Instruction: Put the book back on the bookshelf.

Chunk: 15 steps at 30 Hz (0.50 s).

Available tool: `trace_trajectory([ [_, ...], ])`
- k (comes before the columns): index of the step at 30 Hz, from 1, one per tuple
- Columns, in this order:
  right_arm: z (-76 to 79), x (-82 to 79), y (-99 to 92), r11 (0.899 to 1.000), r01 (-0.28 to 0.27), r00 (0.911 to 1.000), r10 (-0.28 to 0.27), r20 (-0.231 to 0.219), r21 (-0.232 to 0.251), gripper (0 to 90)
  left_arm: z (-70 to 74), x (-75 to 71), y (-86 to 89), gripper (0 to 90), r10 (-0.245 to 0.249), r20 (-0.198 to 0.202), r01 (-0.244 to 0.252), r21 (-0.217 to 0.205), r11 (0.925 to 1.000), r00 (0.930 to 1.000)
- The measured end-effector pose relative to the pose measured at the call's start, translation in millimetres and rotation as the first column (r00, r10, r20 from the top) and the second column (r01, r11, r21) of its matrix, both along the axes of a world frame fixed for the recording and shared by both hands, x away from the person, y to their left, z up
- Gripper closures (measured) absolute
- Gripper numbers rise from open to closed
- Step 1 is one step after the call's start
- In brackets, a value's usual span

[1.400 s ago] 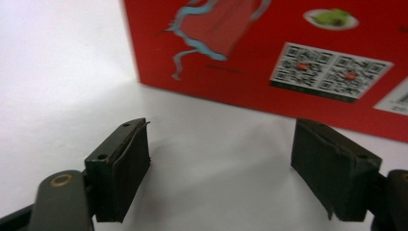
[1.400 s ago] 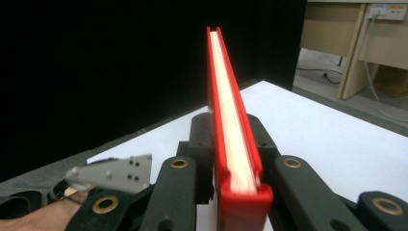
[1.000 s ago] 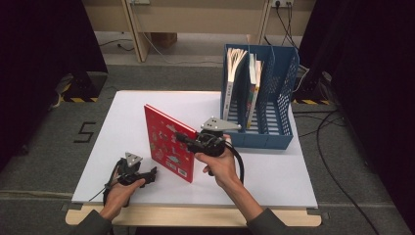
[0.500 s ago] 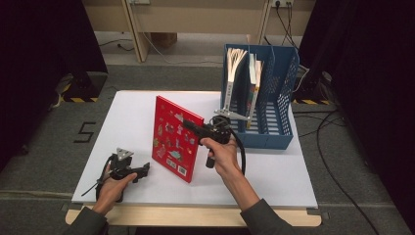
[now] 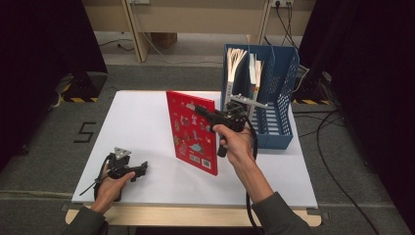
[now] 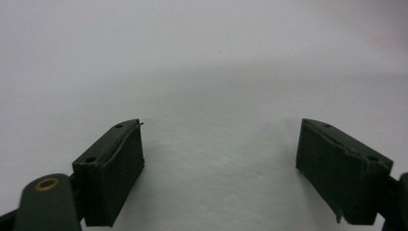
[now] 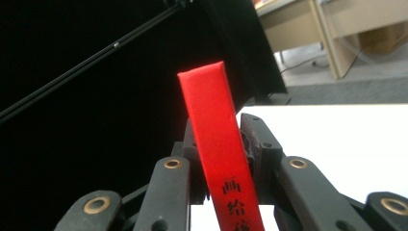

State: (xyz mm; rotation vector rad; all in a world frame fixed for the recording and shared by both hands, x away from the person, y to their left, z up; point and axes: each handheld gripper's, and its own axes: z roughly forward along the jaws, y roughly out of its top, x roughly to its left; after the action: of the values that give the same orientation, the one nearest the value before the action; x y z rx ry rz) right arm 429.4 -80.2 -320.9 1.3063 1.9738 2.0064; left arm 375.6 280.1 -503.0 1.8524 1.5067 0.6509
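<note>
Near edge of white table (image 5: 147,127): left gripper (image 5: 139,169) low over the surface at near left, held in left hand (image 5: 111,186), grey three-cornered plate on top. Jaws spread wide, having just been opening, nothing between them; in the left gripper view (image 6: 221,168) bare white tabletop under and between the two black pads (image 6: 113,173).

Mid table: red book (image 5: 192,131) upright on its lower edge, cover with small pictures turned toward near left, standing about centre, slightly right of the middle. Right gripper (image 5: 203,113) clamped on the book's upper right edge, held in right hand (image 5: 234,144), forearm and dark sleeve coming in from near right, black cable trailing down from it. In the right gripper view (image 7: 219,144) red spine (image 7: 211,125) rising tilted between the jaws, pads pressed against both sides, black characters printed low on the spine. Book well apart from the left gripper.

Farther right: blue file rack (image 5: 281,93) at the far right part of the table, latticed walls, several books (image 5: 237,68) standing upright in its left compartments. Red book near the rack but not touching it, outside all compartments.

Beyond table: grey floor, cables, dark curtains at both sides, wooden furniture legs at the far edge.
</note>
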Motion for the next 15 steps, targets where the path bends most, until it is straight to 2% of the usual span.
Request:
trace_trajectory([
  [2,6.9,-3.6,-7.8,1.0,0.015,0.9998,-0.014,0.016,-0.027,74.8,0.3,-0.3,0.4,14.4,-0.008,-0.001,0.008,0.003,1.0,1.0],
  [3,9.7,-4.5,-11.9,1.0,0.022,0.9997,-0.021,0.009,-0.017,74.5,0.3,-0.4,0.3,14.5,-0.008,-0.002,0.008,0.004,1.0,1.0],
  [7,21.8,-8.5,-28.0,0.999,0.041,0.9985,-0.042,0.037,0.011,75.1,0.2,-0.3,0.4,14.4,-0.006,-0.003,0.006,0.0,1.0,1.0],
  [9,27.2,-10.2,-35.5,0.998,0.064,0.9973,-0.065,0.033,0.023,75.3,0.2,-0.4,0.1,14.4,-0.006,-0.002,0.006,0.004,1.0,1.0],
  [11,31.1,-11.9,-42.5,0.997,0.083,0.995,-0.083,0.055,0.001,75.3,0.1,-0.3,0.3,14.4,-0.006,-0.002,0.006,0.002,1.0,1.0],
  [12,32.5,-13.3,-44.7,0.996,0.086,0.9951,-0.085,0.05,0.001,74.9,0.0,-0.3,0.5,14.4,-0.006,-0.003,0.006,0.002,1.0,1.0],
  [15,37.3,-16.4,-58.1,0.993,0.114,0.9919,-0.115,0.053,0.035,74.9,0.0,-0.5,0.0,14.4,-0.003,-0.002,0.003,0.002,1.0,1.0],
])
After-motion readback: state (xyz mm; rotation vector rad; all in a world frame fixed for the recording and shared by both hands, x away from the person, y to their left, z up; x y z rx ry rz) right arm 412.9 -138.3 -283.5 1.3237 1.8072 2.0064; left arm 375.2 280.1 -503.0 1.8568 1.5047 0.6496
